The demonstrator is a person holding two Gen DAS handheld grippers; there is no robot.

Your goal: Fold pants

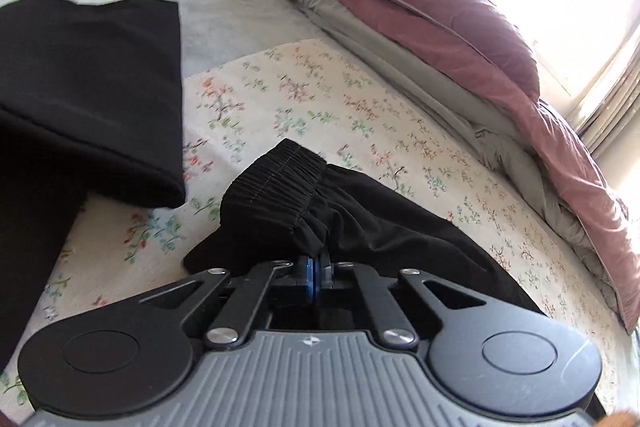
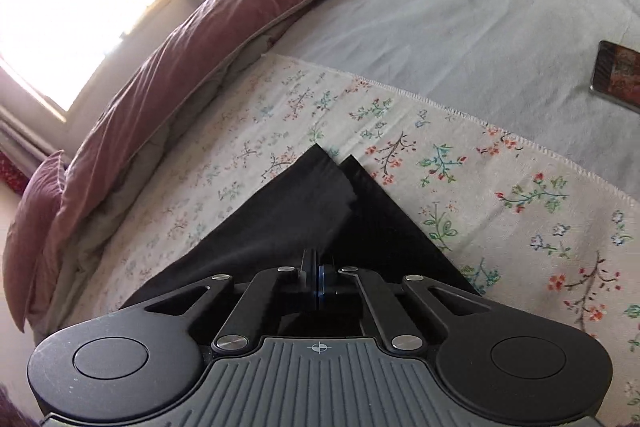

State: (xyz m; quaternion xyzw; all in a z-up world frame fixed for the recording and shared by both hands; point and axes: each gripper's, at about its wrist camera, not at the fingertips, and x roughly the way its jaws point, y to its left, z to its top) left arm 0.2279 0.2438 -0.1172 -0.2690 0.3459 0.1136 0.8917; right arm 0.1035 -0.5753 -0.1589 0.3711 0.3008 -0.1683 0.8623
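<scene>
Directly ahead of the left gripper (image 1: 316,267), the black pants (image 1: 360,227) bunch at their elastic waistband (image 1: 280,171), pinched between its closed jaws. Likewise the right gripper (image 2: 318,277) seemingly clamps the leg hems (image 2: 320,195) above the floral sheet (image 2: 500,211).

Black fabric pants (image 1: 360,227), uniformly dark, with a finely ribbed gathered waistband (image 1: 280,175); the two leg ends (image 2: 320,195) show the same plain black. Folded black cloth (image 1: 88,87), unpatterned. Cream bedspread (image 2: 500,195) printed with small sprigs in red, green, blue and brown. Plain pale grey sheet (image 2: 460,7) beyond it. Dusty-pink duvet (image 1: 440,27) with grey-beige underside. Left hand-held gripper (image 1: 316,271) and right hand-held gripper (image 2: 318,279): black linkage, ribbed grey body, blue finger pads.
</scene>
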